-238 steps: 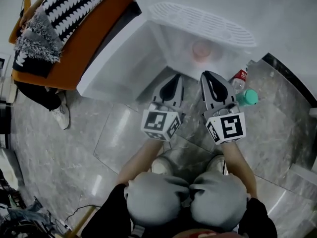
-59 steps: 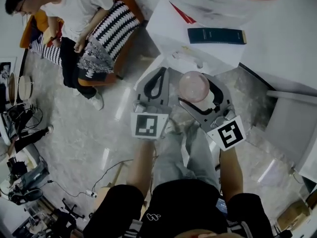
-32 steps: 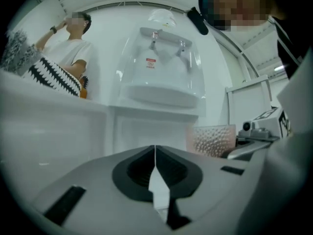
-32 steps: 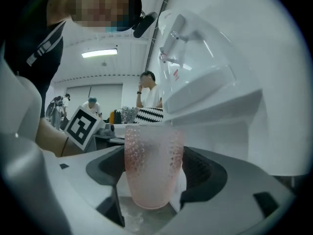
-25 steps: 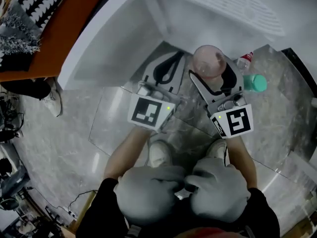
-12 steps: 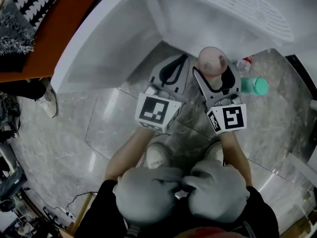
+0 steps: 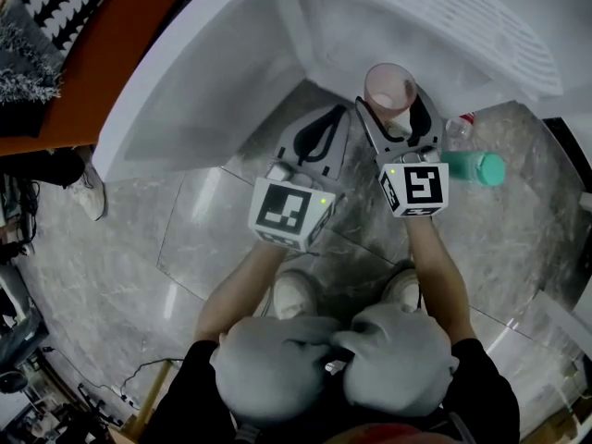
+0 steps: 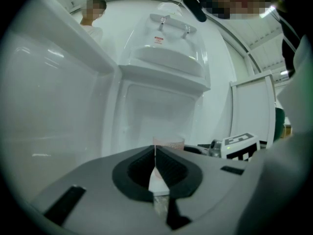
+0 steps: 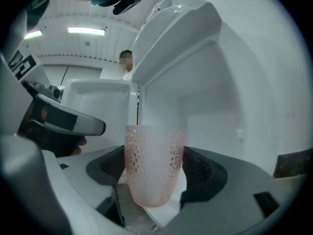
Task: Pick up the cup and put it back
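A pink, dimpled, see-through cup (image 7: 389,85) (image 9: 153,161) stands upright between the jaws of my right gripper (image 7: 394,109) (image 9: 152,180), which is shut on it. The cup hangs at the open front of a white cabinet (image 7: 213,91) (image 9: 186,58), just above its floor. My left gripper (image 7: 319,141) (image 8: 155,166) sits beside it on the left, jaws pressed together with nothing between them. In the left gripper view the cup's rim (image 8: 168,142) peeks over the jaws, with the right gripper's marker cube (image 8: 239,146) to the right.
A teal bottle (image 7: 474,167) and a clear bottle with a red label (image 7: 460,125) stand on the marble floor right of the cabinet. The cabinet's open door (image 7: 176,81) reaches left. An orange sofa (image 7: 88,63) with a striped cushion lies top left. My shoes (image 7: 296,294) are below.
My right gripper has carried the cup forward and up towards the cabinet's opening. The left gripper has hardly moved.
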Demonstrator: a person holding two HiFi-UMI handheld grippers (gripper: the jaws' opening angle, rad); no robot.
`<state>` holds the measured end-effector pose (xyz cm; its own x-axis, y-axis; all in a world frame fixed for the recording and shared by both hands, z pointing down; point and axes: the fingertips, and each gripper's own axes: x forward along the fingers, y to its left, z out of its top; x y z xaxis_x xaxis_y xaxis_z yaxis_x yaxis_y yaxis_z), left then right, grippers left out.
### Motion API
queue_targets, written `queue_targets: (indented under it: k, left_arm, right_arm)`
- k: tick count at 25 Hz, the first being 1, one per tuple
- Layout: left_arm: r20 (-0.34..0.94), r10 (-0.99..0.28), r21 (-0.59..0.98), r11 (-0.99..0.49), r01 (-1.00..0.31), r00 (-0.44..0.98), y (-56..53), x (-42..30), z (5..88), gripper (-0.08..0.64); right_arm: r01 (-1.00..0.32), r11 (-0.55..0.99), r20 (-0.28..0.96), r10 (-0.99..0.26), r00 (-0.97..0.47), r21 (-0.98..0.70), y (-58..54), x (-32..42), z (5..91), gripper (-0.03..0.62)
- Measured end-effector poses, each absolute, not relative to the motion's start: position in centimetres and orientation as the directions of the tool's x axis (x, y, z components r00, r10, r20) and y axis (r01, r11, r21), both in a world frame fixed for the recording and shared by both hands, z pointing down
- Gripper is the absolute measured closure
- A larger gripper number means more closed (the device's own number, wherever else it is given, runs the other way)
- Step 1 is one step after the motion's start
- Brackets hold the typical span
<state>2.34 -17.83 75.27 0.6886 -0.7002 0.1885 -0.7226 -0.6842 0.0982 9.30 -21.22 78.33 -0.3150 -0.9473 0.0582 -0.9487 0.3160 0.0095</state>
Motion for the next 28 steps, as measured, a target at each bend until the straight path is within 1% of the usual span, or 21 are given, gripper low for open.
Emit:
queue_targets:
  k: [6,11,19,24,28]
  left_arm:
    - [0.188,-0.702,0.096,-0.683,-0.724,0.687,-17.8,1.8,75.2,0.546]
    - [0.203,-0.701,0.100,-0.680,-0.727,0.684,-17.7,1.2,75.5,0.546]
    - [0.208,-0.705,0.109,-0.672,-0.733,0.678,-17.8,0.9,75.7,0.546]
    - [0.214,-0.694,0.118,-0.680,-0.724,0.687,-17.5,1.1,75.8,0.546]
    - [0.213,-0.699,0.118,-0.675,-0.728,0.683,-17.5,1.0,75.7,0.546]
  right_arm:
    - [-0.943,0.322,0.085,-0.945,-0.315,0.085,-24.4,8.6,80.1,0.225]
    - [-0.957,0.264,0.091,-0.963,-0.254,0.120,-26.8,10.2,80.6,0.225]
    - [-0.980,0.175,0.146,-0.976,-0.160,0.097,-29.7,11.8,82.7,0.225]
    - [-0.984,0.143,0.173,-0.977,-0.123,0.110,-29.4,12.3,83.8,0.225]
    - [-0.988,0.123,0.190,-0.976,-0.105,0.090,-29.5,12.5,84.2,0.225]
